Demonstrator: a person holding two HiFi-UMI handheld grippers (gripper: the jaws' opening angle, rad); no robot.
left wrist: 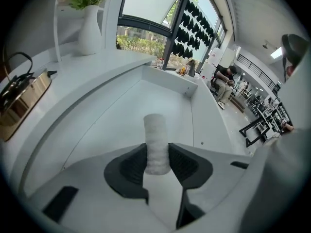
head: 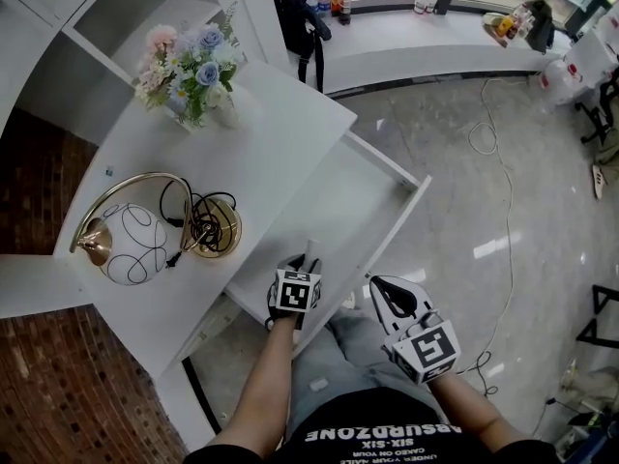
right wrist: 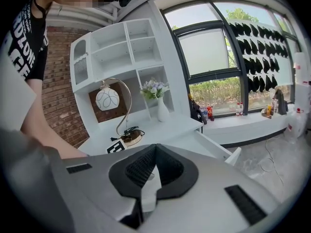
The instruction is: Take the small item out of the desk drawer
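Observation:
The desk drawer (head: 414,193) stands pulled out from the white desk (head: 280,133). My left gripper (head: 303,259) is over the drawer's near end, shut on a small white cylinder (head: 311,246). In the left gripper view the cylinder (left wrist: 155,130) stands upright between the dark pads (left wrist: 132,165), which press its lower part, above the bare drawer floor (left wrist: 131,110). My right gripper (head: 377,284) hovers just right of the drawer's near corner. In the right gripper view its jaws (right wrist: 154,148) meet at the tip with nothing between them.
A gold lamp with a white globe (head: 135,242) and its coiled cord (head: 205,222) sit on the desk's left. A vase of flowers (head: 193,71) stands farther back. White shelves (head: 106,27) rise behind. A cable (head: 503,191) trails over the grey floor. The person's lap (head: 348,375) lies below the grippers.

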